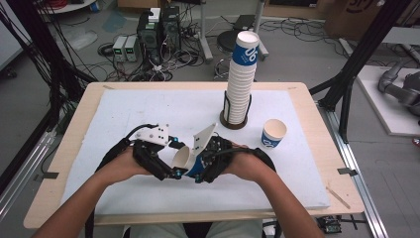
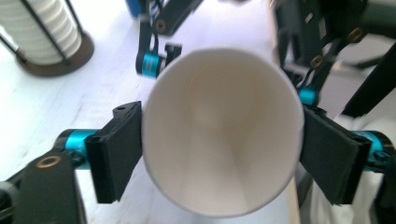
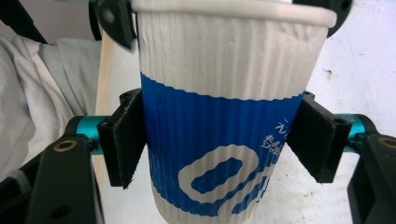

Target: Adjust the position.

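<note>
High view shows a ribbed paper cup (image 1: 184, 159) lying sideways above the desk (image 1: 148, 106) between the two tools, its open mouth toward the left tool (image 1: 166, 161). Right tool (image 3: 219, 140) is clamped on the cup's blue band. Left tool's pads flank the rim, and whether they press it I cannot tell.

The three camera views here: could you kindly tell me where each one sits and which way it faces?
High view: above the person's side of the table, facing forward and down; forearms, left gripper and right gripper enter from below.
Left gripper view: on the left gripper, facing into the cup mouth.
Right gripper view: on the right gripper, facing the cup's blue side.
All three share the cup.
</note>
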Tool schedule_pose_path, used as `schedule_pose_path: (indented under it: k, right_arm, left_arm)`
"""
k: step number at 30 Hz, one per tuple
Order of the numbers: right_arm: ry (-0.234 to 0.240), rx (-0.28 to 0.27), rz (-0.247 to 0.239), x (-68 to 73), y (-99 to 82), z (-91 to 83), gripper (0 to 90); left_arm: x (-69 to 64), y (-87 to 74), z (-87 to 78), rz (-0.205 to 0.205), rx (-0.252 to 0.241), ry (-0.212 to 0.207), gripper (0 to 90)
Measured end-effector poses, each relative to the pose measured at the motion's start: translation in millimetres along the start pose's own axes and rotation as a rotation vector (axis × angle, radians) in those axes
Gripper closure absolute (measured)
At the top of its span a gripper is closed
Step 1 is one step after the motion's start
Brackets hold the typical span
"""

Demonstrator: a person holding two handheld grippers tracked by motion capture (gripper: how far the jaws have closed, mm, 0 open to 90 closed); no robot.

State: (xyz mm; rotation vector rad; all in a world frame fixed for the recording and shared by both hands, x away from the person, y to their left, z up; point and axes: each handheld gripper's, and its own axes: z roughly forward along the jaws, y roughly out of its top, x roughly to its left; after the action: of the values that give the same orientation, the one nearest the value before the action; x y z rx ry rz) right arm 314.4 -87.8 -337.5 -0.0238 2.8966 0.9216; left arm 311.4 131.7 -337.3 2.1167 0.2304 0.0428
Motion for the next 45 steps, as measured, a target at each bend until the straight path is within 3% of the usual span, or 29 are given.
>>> schedule_pose_path:
  k: [8,12,19,24,32,37,41,45]
  right_arm:
    - [-0.004,-0.163,0.073,-4.5,-22.7,-11.0,26.5]
    - [-0.023,-0.261,0.132,-6.6,-38.3,-17.5,26.5]
    - [-0.065,-0.391,0.225,-9.3,-64.0,-25.2,26.5]
    - [-0.120,-0.454,0.255,-6.7,-78.0,-28.8,26.5]
    - [-0.225,-0.557,0.292,-0.7,-100.0,-32.1,26.4]
    - [-0.273,-0.606,0.303,3.1,-109.7,-34.7,26.4]
    - [-0.308,-0.636,0.309,4.8,-115.2,-37.8,26.4]
    - [-0.325,-0.656,0.320,5.9,-118.5,-39.6,26.3]
  left_arm:
    - [2.0,-7.6,-18.5,-0.044,-0.230,0.015,17.0]
    - [5.2,-14.9,-30.4,-0.082,-0.342,0.058,16.8]
    - [9.3,-29.6,-42.3,-0.132,-0.435,0.137,16.7]
    - [12.3,-41.9,-49.6,-0.169,-0.508,0.230,16.8]
    - [14.7,-69.2,-52.6,-0.209,-0.545,0.345,16.8]
    - [12.9,-85.4,-50.2,-0.200,-0.537,0.415,16.8]
    - [10.7,-98.5,-47.1,-0.203,-0.545,0.453,16.8]
    - [11.5,-102.2,-44.6,-0.196,-0.517,0.461,16.8]
